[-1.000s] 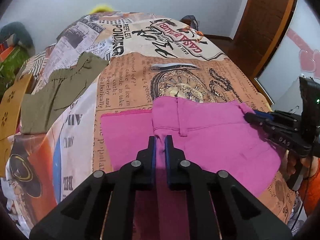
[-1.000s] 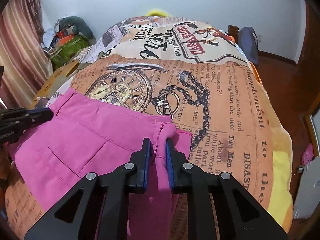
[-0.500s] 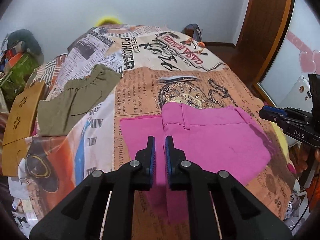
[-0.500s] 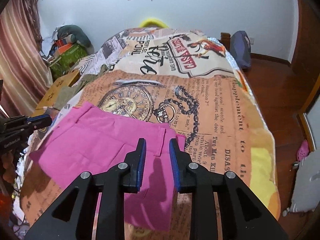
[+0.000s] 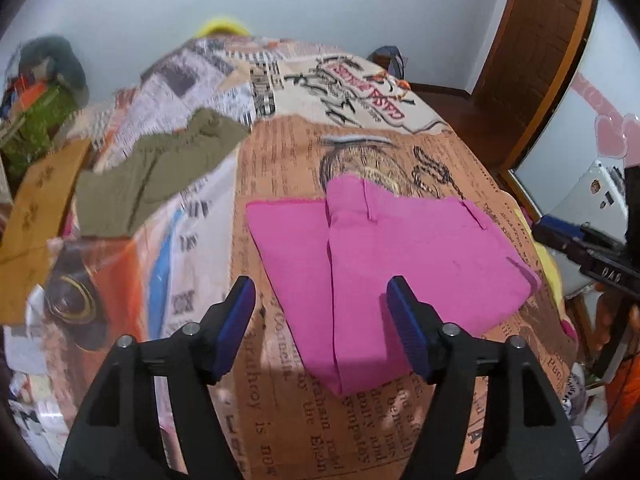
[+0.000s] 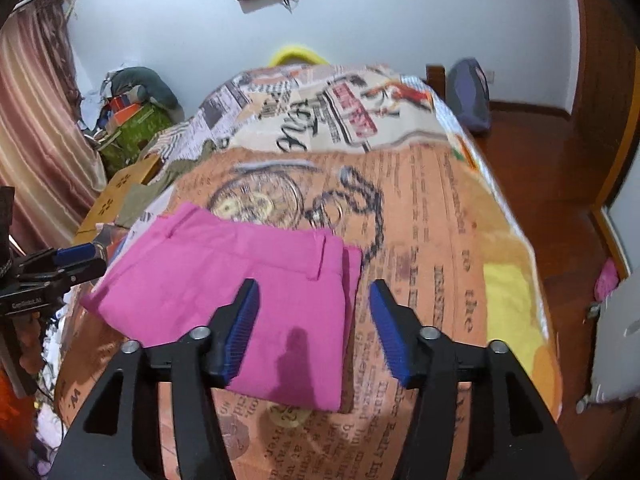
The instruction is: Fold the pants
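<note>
The pink pants (image 5: pixel 384 256) lie folded flat on the newspaper-print bedspread (image 5: pixel 360 420); they also show in the right wrist view (image 6: pixel 248 296). My left gripper (image 5: pixel 322 324) is open and empty, raised above the near edge of the pants. My right gripper (image 6: pixel 314 328) is open and empty, above the waistband end of the pants. Each gripper shows at the edge of the other's view: the right one (image 5: pixel 576 244) and the left one (image 6: pixel 60 268).
Olive-green pants (image 5: pixel 156 172) lie on the left side of the bed. A cardboard box (image 5: pixel 36 208) and a pile of clutter (image 6: pixel 132 116) stand beside the bed on the left. A wooden door (image 5: pixel 532 52) and floor are on the right.
Both grippers have let go of the pink pants, opened wide and risen back from the bed. The pants now rest flat, folded.
</note>
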Demonstrator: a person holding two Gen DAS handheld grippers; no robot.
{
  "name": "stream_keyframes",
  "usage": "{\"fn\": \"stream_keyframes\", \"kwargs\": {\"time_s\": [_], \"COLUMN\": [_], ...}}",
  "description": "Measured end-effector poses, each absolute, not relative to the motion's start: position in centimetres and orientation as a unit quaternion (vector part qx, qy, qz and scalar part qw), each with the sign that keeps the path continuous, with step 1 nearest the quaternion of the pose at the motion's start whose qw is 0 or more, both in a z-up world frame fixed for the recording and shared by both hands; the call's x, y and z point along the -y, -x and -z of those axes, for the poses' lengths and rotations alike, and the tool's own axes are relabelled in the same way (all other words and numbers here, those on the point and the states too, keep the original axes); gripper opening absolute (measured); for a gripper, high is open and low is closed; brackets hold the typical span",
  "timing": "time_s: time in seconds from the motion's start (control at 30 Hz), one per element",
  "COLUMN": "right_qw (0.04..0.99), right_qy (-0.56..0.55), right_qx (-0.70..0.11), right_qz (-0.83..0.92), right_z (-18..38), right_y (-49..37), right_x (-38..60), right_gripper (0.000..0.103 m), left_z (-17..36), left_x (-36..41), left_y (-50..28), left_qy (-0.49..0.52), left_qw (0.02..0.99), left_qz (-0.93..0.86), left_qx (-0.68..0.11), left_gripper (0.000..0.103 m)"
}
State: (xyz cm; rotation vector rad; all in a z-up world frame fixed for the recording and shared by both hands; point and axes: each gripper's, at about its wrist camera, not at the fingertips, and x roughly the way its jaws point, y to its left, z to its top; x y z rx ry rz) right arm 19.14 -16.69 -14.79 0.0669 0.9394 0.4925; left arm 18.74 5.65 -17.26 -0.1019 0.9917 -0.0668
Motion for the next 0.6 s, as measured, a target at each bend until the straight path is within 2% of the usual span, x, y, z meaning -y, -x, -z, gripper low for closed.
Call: {"fn": "stream_keyframes", "kwargs": {"time_s": [0.3, 0.6], "right_qw": [0.823, 0.801], "right_qy": [-0.058, -0.111], "right_qx": [-0.507, -0.525], "right_qz": [-0.251, -0.265], "right_z": [19.0, 21.0], "right_y": [-20.2, -21.9], "right_x": [16.4, 16.8], "right_gripper": [0.057, 0.057], "left_z": [20.2, 20.6], "left_x": [-7.2, -7.2], "left_y": [-20.8, -22.8], "left_qy": [0.131, 0.153], "left_qw": [0.848, 0.839], "left_qz": [0.056, 0.073], "left_qx": [-0.511, -0.516], "left_gripper": [0.068, 0.068]}}
